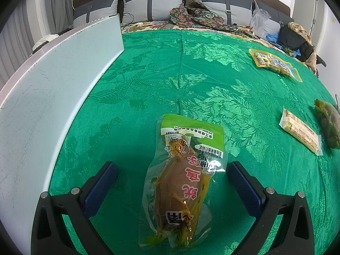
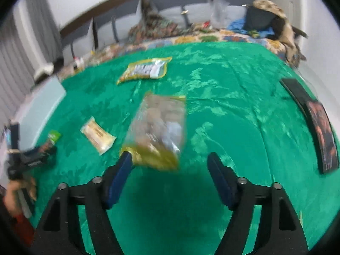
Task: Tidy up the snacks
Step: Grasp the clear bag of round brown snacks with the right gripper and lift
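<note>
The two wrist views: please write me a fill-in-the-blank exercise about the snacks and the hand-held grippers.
1. The cloth under the snacks is ____ in colour.
2. The jaws of the left hand-held gripper are ____, either side of the fish snack pouch.
3. The white board lies to the ____ of that pouch.

Missing words: green; open; left

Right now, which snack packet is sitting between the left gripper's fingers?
The green-topped pouch with the brown snack and red writing. It lies between the open left gripper fingers; the cream bar and yellow-edged packet lie farther right.
</note>
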Available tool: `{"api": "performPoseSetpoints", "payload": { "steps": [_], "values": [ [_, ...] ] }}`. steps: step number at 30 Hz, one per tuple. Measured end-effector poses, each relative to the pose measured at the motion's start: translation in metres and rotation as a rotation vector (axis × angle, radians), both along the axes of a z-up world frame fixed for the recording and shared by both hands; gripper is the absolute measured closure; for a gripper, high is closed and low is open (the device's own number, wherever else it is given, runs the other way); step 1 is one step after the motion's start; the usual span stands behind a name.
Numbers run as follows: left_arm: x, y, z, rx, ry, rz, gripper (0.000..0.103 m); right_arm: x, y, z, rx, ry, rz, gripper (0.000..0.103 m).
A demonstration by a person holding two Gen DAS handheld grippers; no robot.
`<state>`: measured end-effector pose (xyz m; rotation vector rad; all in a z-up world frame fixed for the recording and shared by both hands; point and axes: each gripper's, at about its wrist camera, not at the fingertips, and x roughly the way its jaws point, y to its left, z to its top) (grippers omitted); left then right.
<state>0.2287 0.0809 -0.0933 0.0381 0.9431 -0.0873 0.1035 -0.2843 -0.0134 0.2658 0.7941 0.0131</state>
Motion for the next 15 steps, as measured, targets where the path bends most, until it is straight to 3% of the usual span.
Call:
{"api": "performPoseSetpoints", "payload": {
  "steps": [3,9,12,15],
  "values": [
    [0.0,0.0,0.0,0.0,0.0,0.0,0.0,-0.012,-0.009,-0.001,0.052,-0.024,-0.061,0.025],
    [0.0,0.0,0.0,0.0,0.0,0.0,0.0,0.013,-0.012,0.013,0.112,0.043,-0.08,0.025],
    [0.0,0.0,0.0,0.0,0.0,0.0,0.0,0.044,0.003,0.022,0.114,0.081,-0.092,0.025],
    [0.0,0.0,0.0,-0.001,0.0,0.0,0.0,0.072,0.027,0.017,0.043,0.128,-0.086,0.025]
  ]
}}
